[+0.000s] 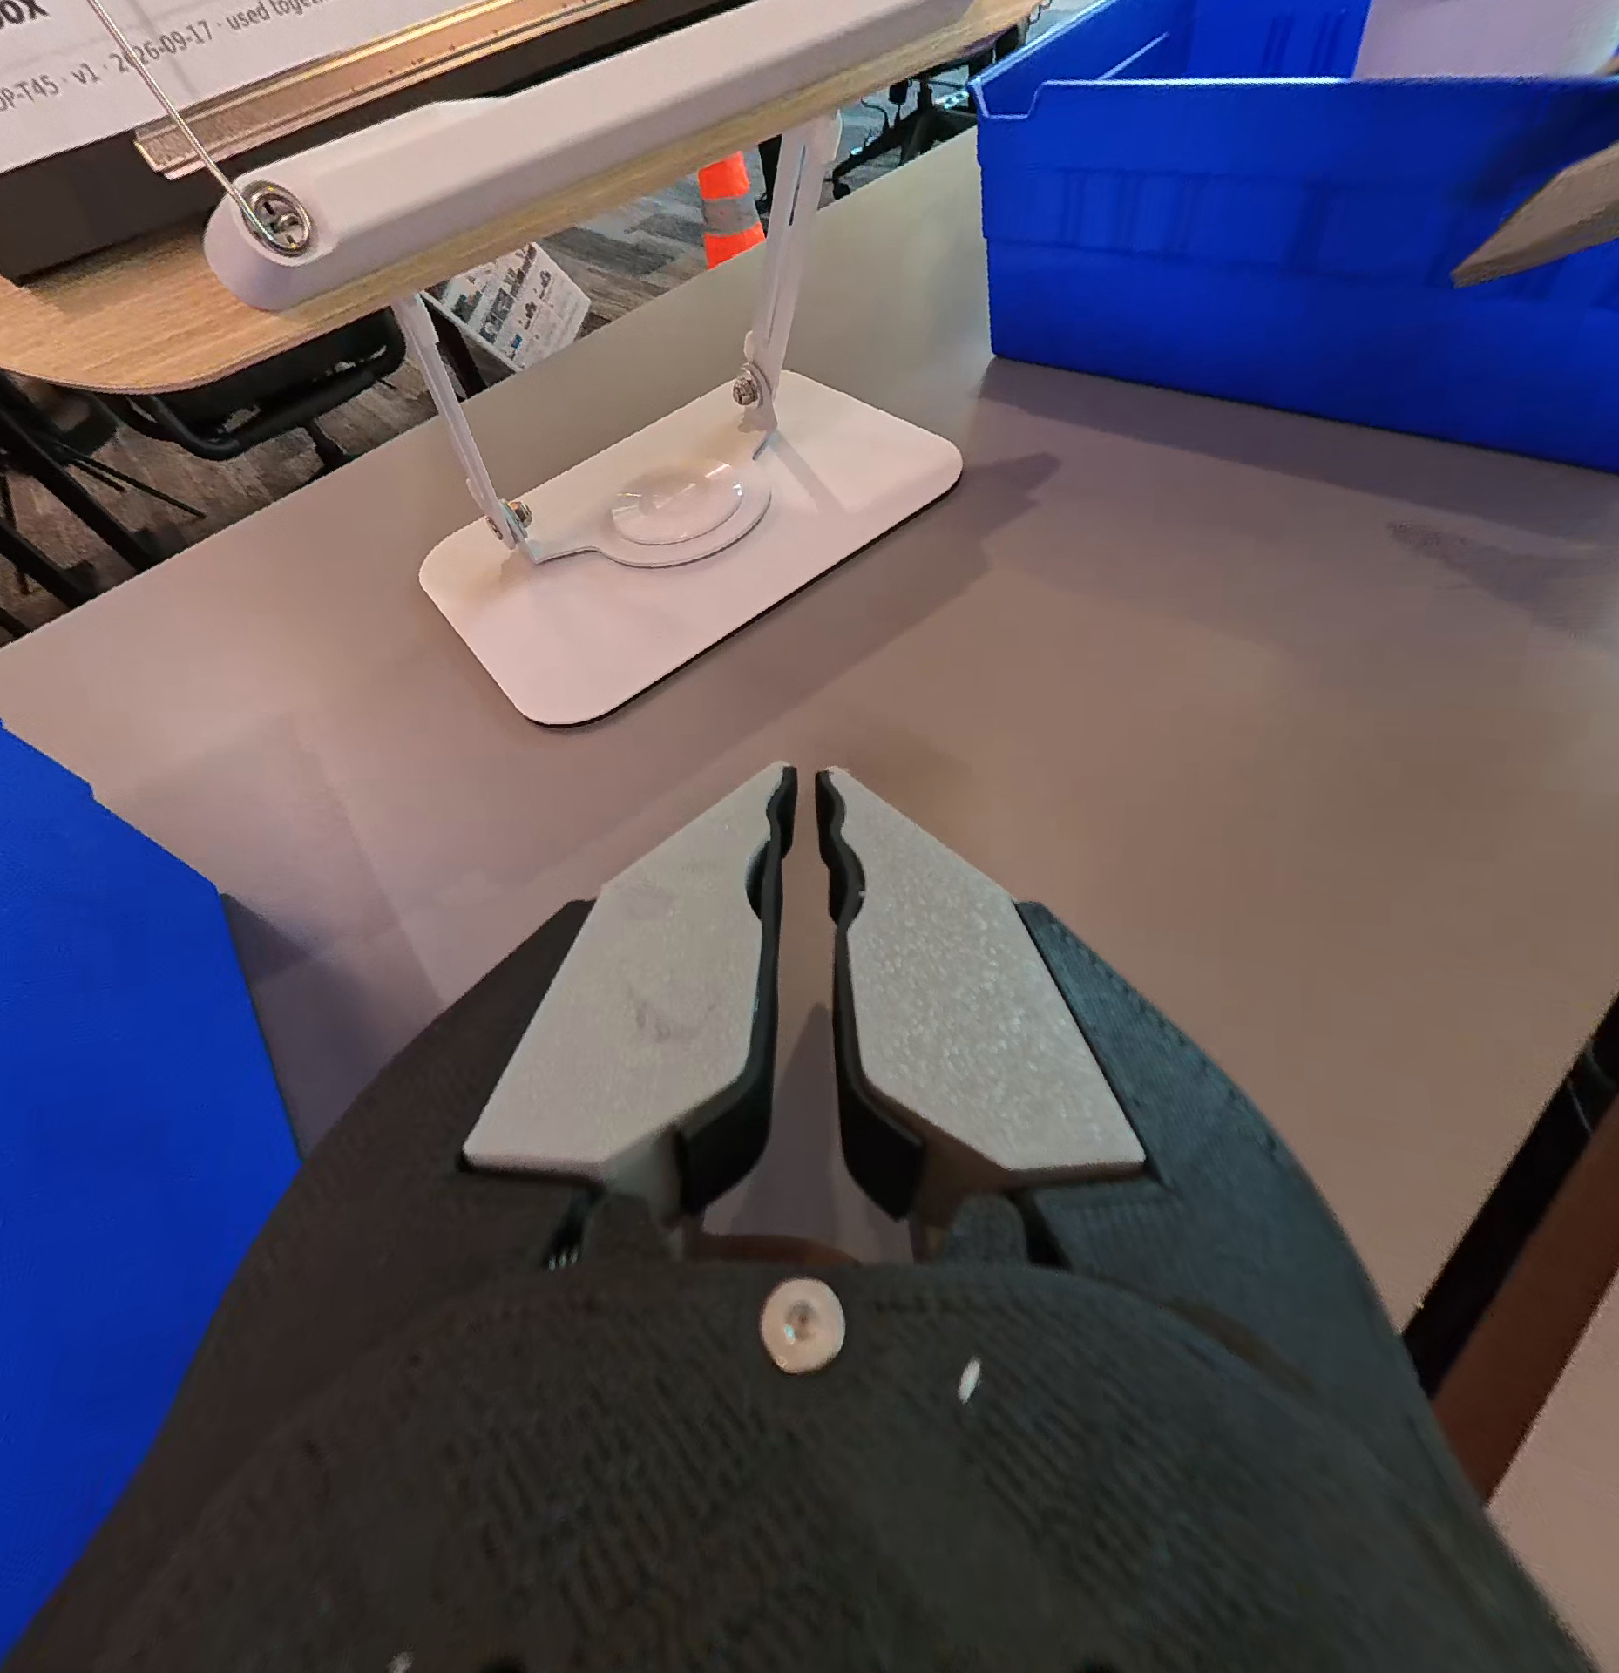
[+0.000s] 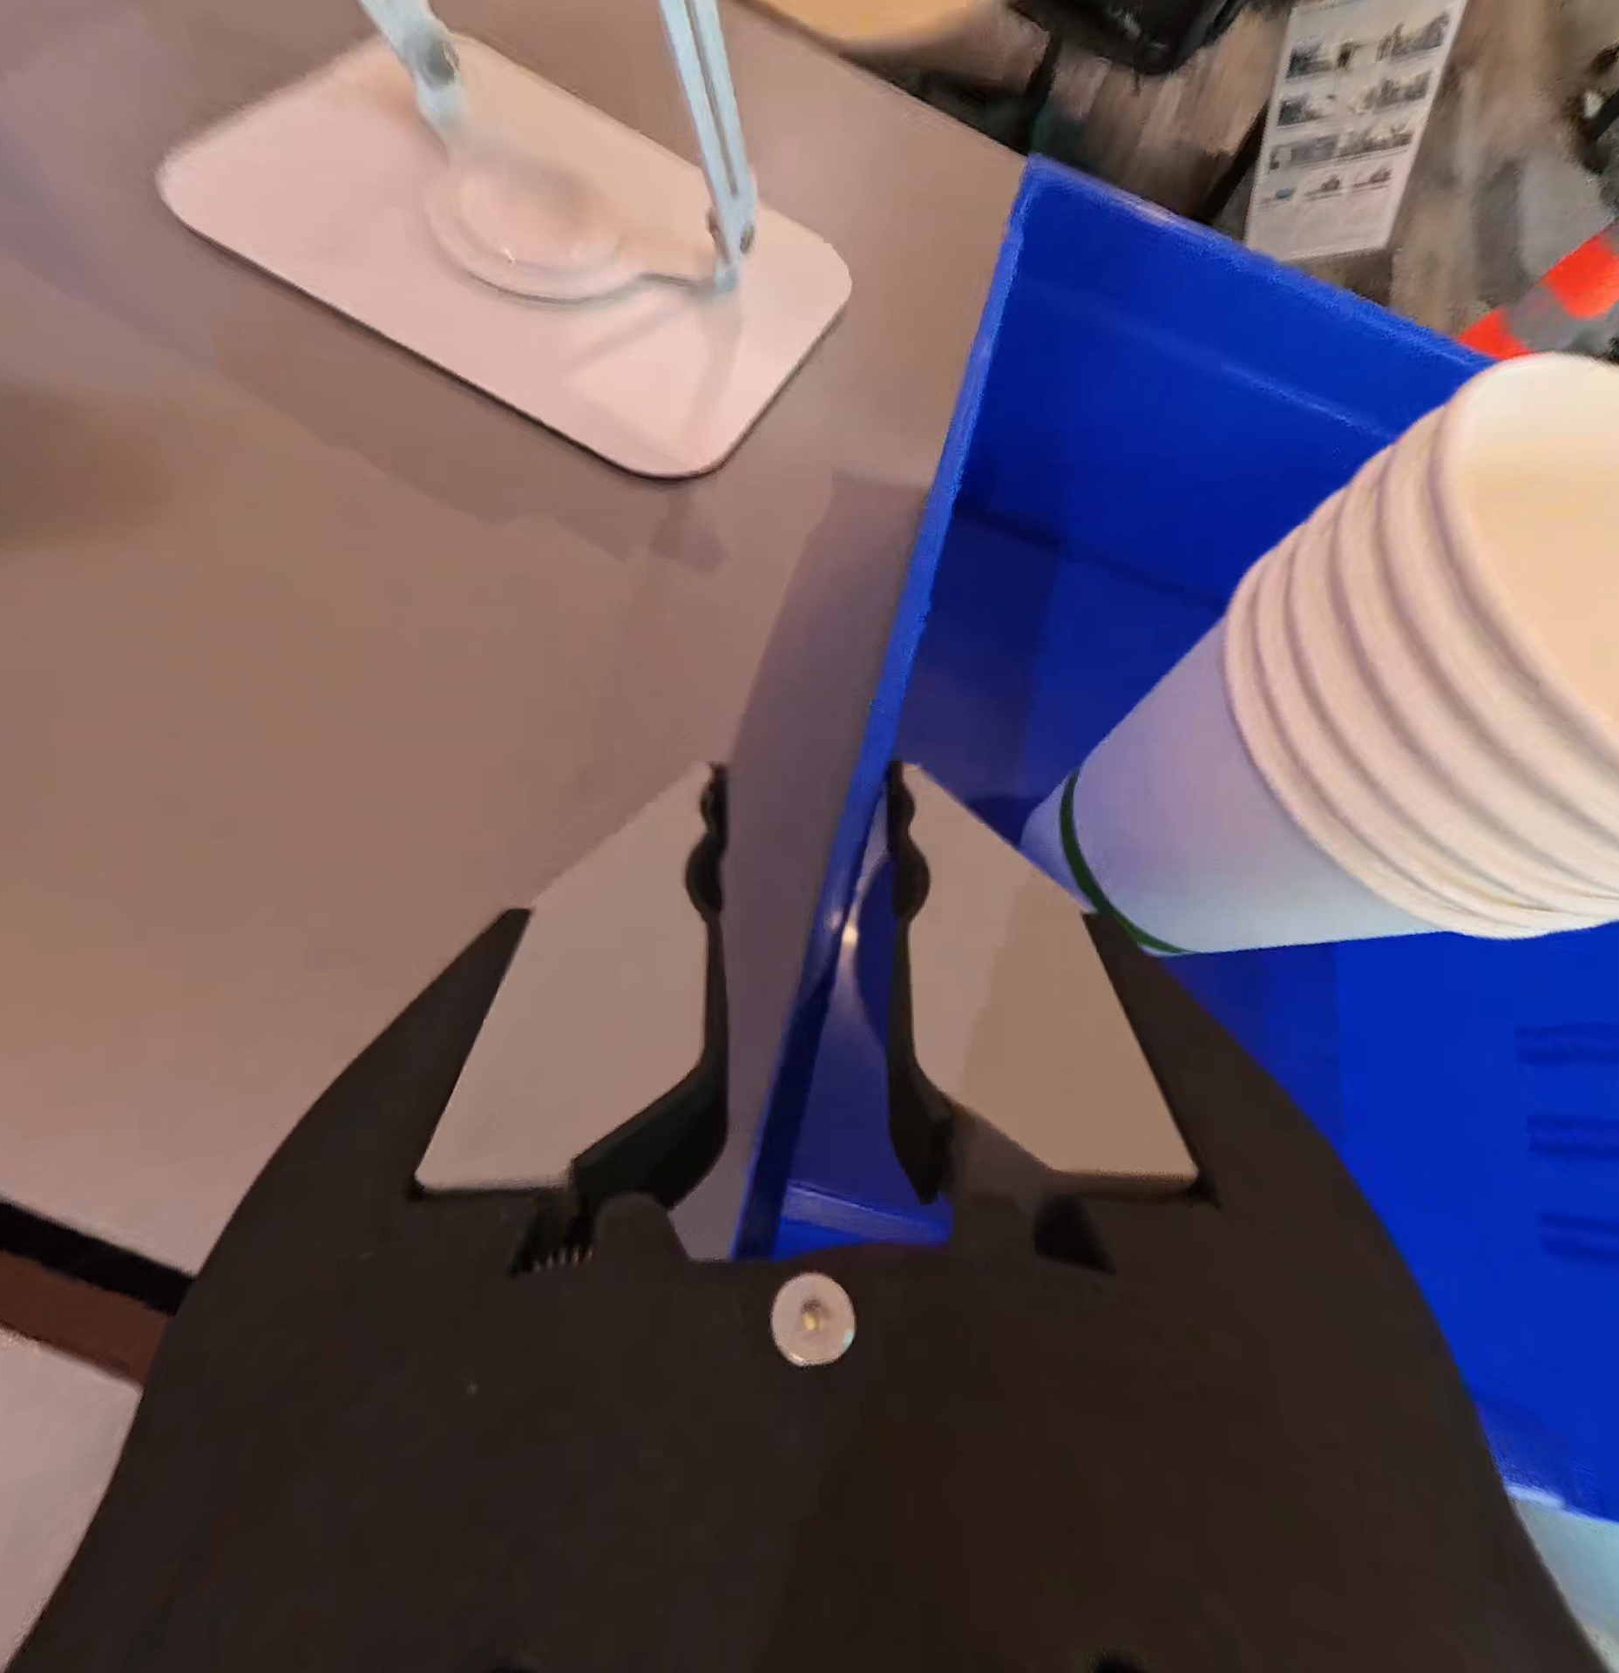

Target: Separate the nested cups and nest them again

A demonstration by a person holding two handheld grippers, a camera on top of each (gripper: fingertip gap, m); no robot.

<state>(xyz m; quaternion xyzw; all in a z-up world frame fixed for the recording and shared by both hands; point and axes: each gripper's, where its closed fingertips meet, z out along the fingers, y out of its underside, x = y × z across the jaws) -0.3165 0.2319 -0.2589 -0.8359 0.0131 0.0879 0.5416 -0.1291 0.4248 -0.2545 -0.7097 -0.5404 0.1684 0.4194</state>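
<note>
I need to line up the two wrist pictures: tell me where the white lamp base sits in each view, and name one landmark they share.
Left wrist view: the white lamp base lies on the grey table, centre of the picture, ahead of the left gripper.
Right wrist view: the same base is upper left, beyond the right gripper.
Shared landmark: the blue bin, to the right of the base in both.

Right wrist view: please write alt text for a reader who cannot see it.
The right tongs are open above the wall of a blue bin, holding nothing. A nested stack of white paper cups stands in the bin. Behind, a white lamp base rests on the grey table.
</note>
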